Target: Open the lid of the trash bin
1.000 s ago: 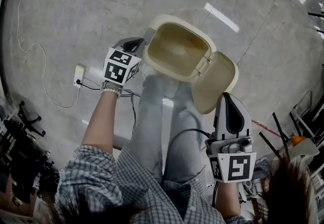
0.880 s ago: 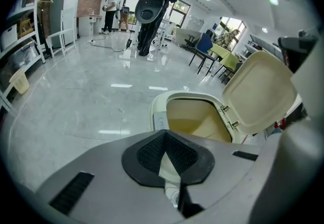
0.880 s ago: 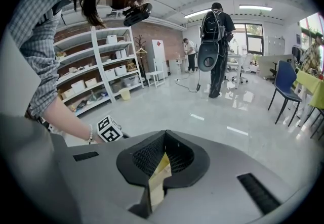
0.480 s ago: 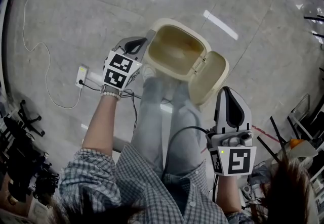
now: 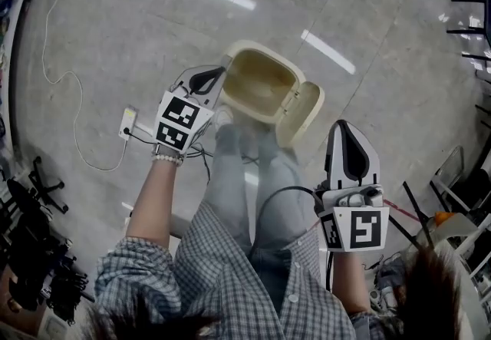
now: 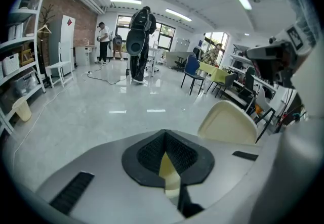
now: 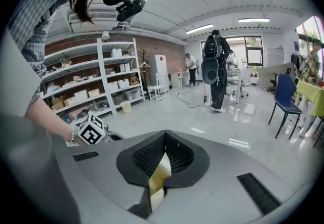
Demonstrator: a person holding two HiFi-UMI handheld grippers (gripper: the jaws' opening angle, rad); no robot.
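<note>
- Two grippers in play. The left gripper (image 5: 213,71) has its jaws closed on nothing, and the left gripper view (image 6: 163,135) shows the black pads pressed together.
- The right gripper (image 5: 344,131) is the same: jaws shut and empty in its own view (image 7: 164,137).
- The beige plastic trash bin (image 5: 244,61) stands on the glossy grey floor (image 5: 115,16), at 12 o'clock from the person's light jeans (image 5: 234,177).
- Its rounded beige lid (image 5: 303,112) is swung open and stands off the bin's 4 o'clock edge. It also shows in the left gripper view (image 6: 228,124).
- The left gripper's tip is just beside the bin's rim at 9 o'clock. I can't tell whether it's touching.
- The right gripper is at 5 o'clock from the bin, clear of the lid.
- A small white plug box (image 5: 127,120) with a white cable lies on the floor at the left gripper's 9 o'clock.
</note>
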